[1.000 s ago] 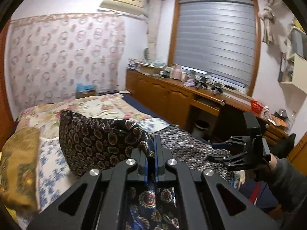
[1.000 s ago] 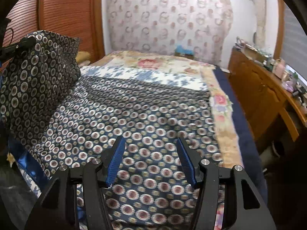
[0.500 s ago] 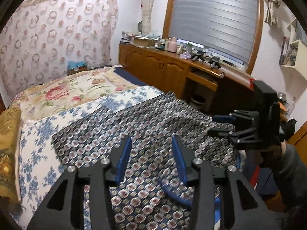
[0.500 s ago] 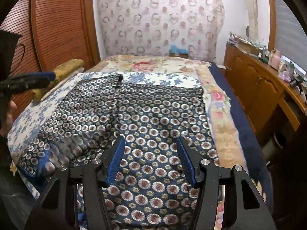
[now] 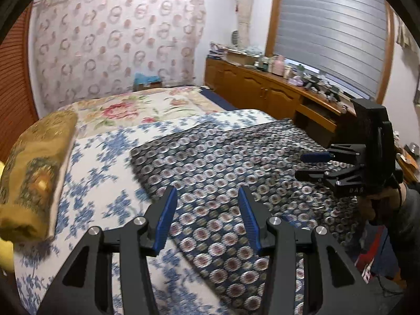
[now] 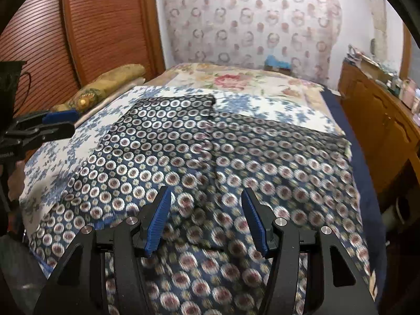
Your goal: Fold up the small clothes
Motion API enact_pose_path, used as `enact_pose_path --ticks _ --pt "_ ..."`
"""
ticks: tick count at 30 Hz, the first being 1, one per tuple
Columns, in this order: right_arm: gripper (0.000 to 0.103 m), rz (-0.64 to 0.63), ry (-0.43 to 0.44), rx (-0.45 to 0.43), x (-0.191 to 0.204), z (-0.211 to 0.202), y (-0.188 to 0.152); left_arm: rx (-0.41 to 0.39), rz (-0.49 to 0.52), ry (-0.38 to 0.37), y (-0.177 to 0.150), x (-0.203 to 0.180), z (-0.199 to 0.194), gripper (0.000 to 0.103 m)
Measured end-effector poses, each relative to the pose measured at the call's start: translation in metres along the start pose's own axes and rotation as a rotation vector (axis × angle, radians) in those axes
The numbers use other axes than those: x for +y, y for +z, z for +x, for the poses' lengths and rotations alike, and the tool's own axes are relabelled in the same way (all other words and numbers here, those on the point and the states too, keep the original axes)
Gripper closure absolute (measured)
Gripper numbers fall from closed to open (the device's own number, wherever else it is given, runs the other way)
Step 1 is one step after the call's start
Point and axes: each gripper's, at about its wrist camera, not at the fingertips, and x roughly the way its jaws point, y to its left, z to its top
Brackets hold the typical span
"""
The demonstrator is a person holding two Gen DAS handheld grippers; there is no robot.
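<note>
Lying flat across the bed [image 5: 110, 155], directly ahead of and beneath both sets of tongs: dark patterned garment [image 6: 210, 157], printed with rings and rosettes, one folded layer offset toward the far left in the right wrist view. Noted left gripper [image 5: 207, 218] released, blue pads spread wide, nothing between them, hovering over the garment's near left edge where it met the blue-floral bedspread. Noted right gripper [image 6: 206, 223] likewise released, pads apart and empty, poised above the garment's near portion. Seen from the left wrist view, right gripper [image 5: 312, 166] at far right, above the garment's right side. Observed small raised lettering on that gripper's body, blurred, not legible. Recorded gold cushion [image 5: 34, 176] left of the left tongs, wooden cabinets [image 5: 262, 92] beyond to the right. Found no other readable writing.
</note>
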Motion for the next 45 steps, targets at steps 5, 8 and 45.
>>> enact_pose_path --ticks 5,8,45 --pt "0.046 -0.016 0.008 0.059 0.000 0.030 0.012 -0.010 -0.021 0.039 -0.009 0.016 -0.001 0.056" --pt "0.046 -0.017 0.010 0.096 -0.001 0.045 0.013 -0.009 -0.029 0.054 -0.014 0.021 -0.001 0.056" --pt "0.102 0.060 -0.109 -0.006 -0.072 -0.048 -0.033 0.013 -0.006 0.012 -0.012 -0.002 0.014 0.056"
